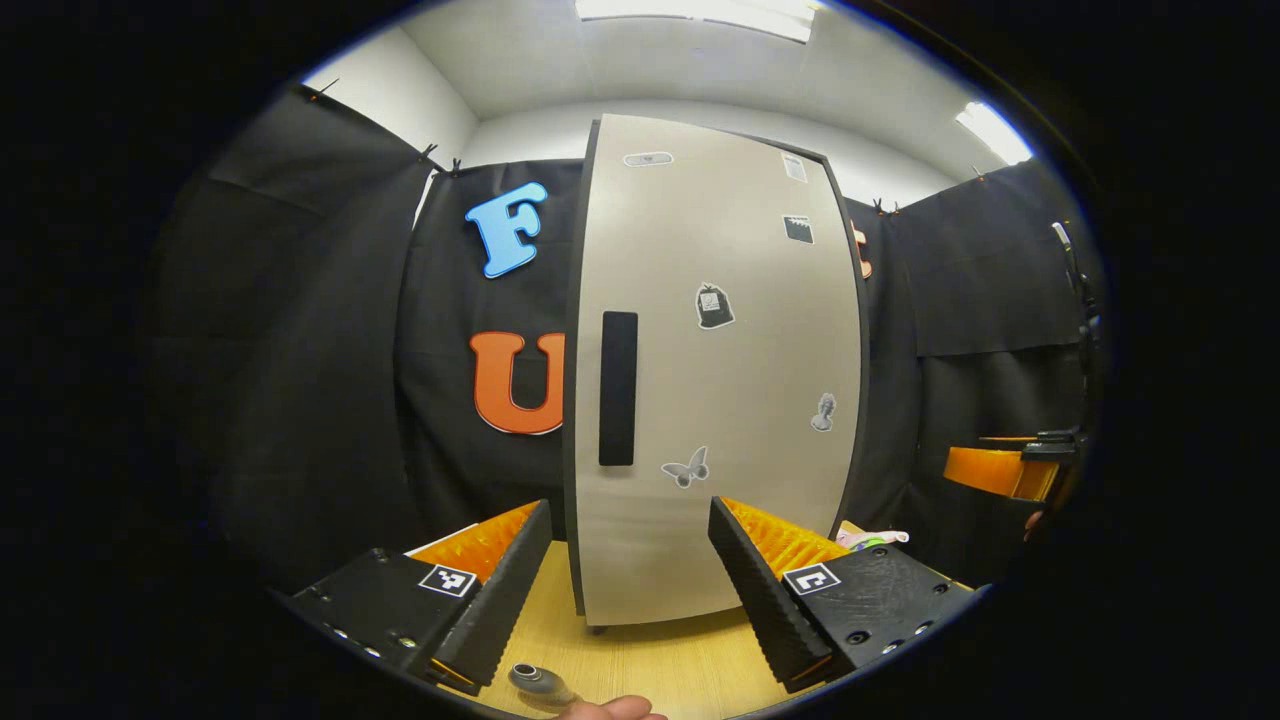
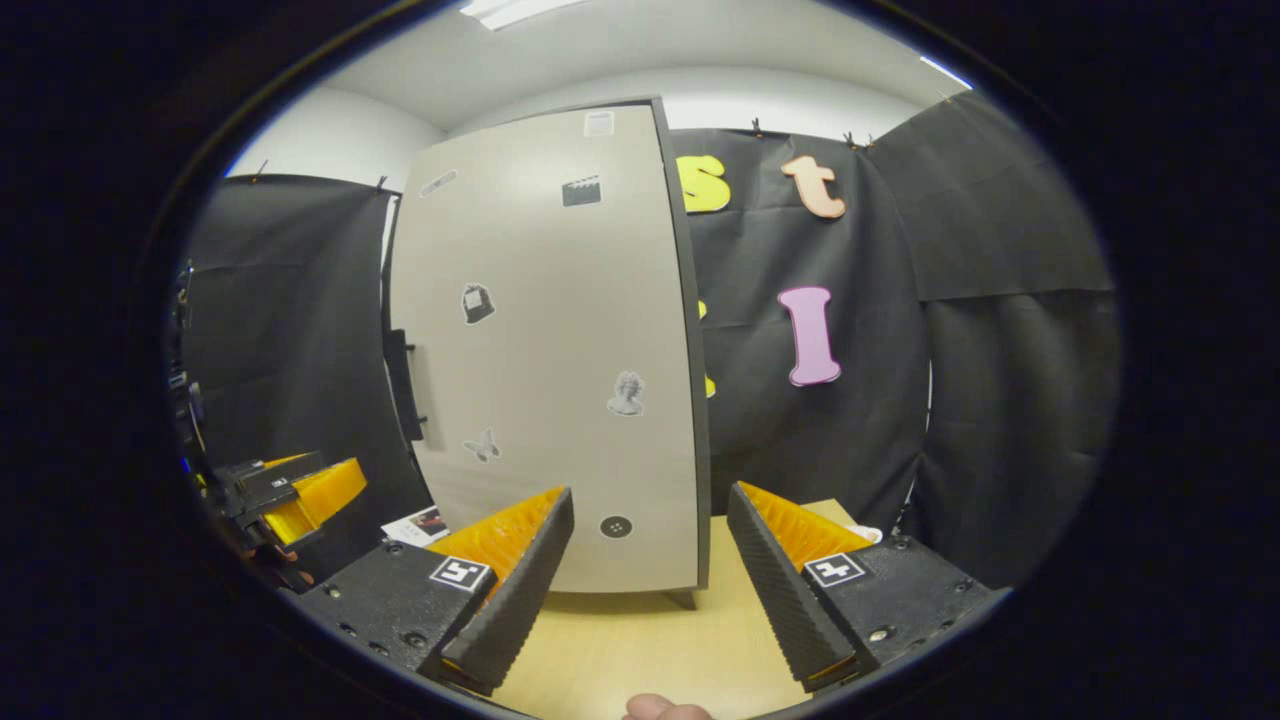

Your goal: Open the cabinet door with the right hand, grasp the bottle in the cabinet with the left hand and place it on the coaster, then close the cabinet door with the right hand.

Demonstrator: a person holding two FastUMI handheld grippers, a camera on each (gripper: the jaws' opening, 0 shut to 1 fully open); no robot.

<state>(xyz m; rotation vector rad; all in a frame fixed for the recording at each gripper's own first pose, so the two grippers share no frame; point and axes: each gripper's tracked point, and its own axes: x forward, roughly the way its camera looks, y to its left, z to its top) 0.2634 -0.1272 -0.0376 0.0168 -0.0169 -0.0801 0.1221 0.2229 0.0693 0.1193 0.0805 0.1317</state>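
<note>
A tall beige cabinet (image 1: pixel 715 370) stands on the wooden table with its door closed. A dark vertical handle (image 1: pixel 618 388) sits near the door's left edge. Several small stickers dot the door. My left gripper (image 1: pixel 630 585) is open a short way in front of the door, with nothing between its fingers. From the right gripper view, the same cabinet (image 2: pixel 550 350) appears at an angle, its handle (image 2: pixel 403 385) on the far left edge. My right gripper (image 2: pixel 650 575) is open and holds nothing. The left gripper (image 2: pixel 300 495) shows at the left of that view.
The light wooden table (image 1: pixel 650 660) carries the cabinet. A small grey knob-like object (image 1: pixel 535 680) lies at the near edge. Something pale with pink and green (image 1: pixel 870 538) lies right of the cabinet, a printed card (image 2: pixel 420 525) to its left. Black cloth walls surround the booth.
</note>
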